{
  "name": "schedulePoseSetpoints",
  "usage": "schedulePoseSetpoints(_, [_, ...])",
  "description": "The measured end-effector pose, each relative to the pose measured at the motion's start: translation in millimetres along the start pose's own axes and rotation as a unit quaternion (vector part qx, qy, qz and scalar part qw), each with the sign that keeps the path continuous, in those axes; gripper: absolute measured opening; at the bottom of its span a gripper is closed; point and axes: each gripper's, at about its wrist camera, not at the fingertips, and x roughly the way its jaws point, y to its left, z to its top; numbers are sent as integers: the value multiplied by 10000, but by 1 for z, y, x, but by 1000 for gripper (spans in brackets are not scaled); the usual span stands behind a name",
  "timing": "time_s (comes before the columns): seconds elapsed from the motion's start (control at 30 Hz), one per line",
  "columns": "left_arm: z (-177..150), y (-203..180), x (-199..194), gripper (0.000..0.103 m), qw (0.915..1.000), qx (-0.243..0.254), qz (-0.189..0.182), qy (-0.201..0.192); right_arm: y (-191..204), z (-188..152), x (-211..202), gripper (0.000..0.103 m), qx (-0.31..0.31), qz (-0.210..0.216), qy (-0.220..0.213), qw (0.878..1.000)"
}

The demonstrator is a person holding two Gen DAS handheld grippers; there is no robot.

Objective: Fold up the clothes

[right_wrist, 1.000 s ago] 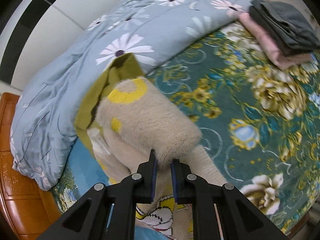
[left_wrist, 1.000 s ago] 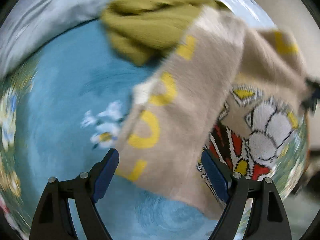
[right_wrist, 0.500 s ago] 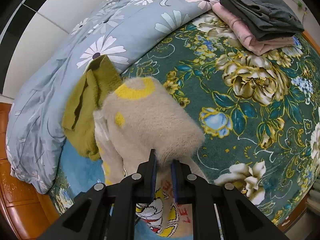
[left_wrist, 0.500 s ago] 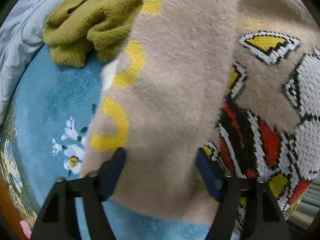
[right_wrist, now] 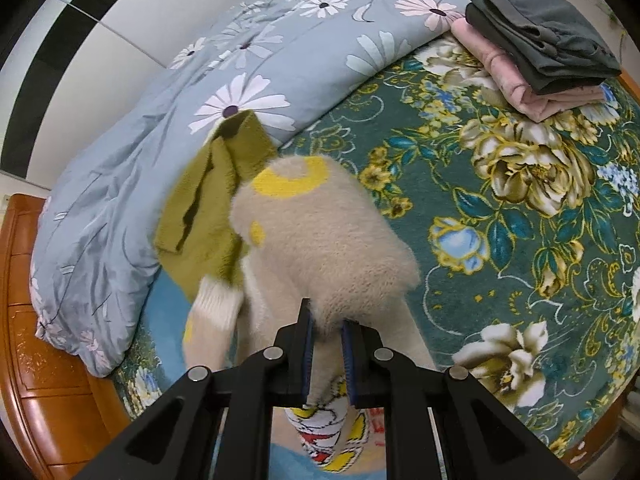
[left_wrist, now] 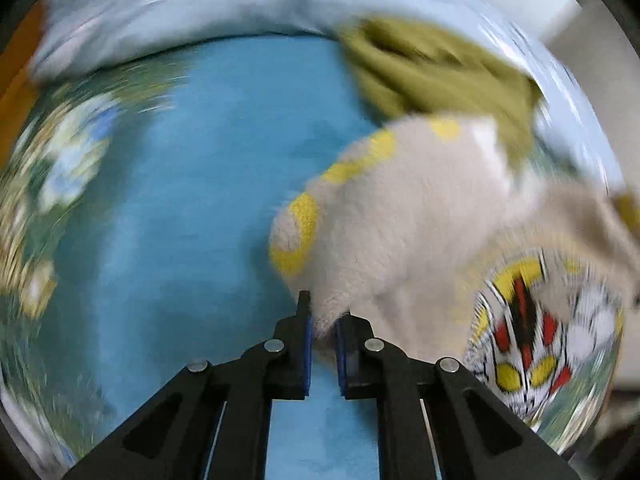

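- Nearest, the left tool (left_wrist: 322, 330) pinches an edge of the beige sweater (left_wrist: 404, 216), blurred in that view.
- Likewise, the right tool (right_wrist: 327, 334) clamps a fold of the same sweater (right_wrist: 320, 236), lifted above the flowered bed (right_wrist: 520, 240).
- Behind it, an olive garment (right_wrist: 208, 216) lies against the pale blue quilt (right_wrist: 280, 64).
- Farthest, a grey and pink folded pile (right_wrist: 536, 56) rests on the bed.

Motion-blurred bedspread (left_wrist: 72, 184) and olive garment (left_wrist: 432, 68)

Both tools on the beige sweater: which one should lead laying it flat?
Right, probably. The right tool grips the beige sweater with open bedspread beside it; the left tool view is motion-blurred.
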Motion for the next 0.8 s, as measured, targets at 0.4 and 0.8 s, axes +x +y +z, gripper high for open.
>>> schedulePoseSetpoints(0.4, [66, 151, -86, 10, 9918, -706, 371, -1000, 59, -67, 35, 13, -917, 442, 735, 9921])
schedulePoseSetpoints(0.8, [19, 181, -16, 62, 9785, -2028, -352, 149, 86, -80, 87, 48, -1485, 33, 952, 9843])
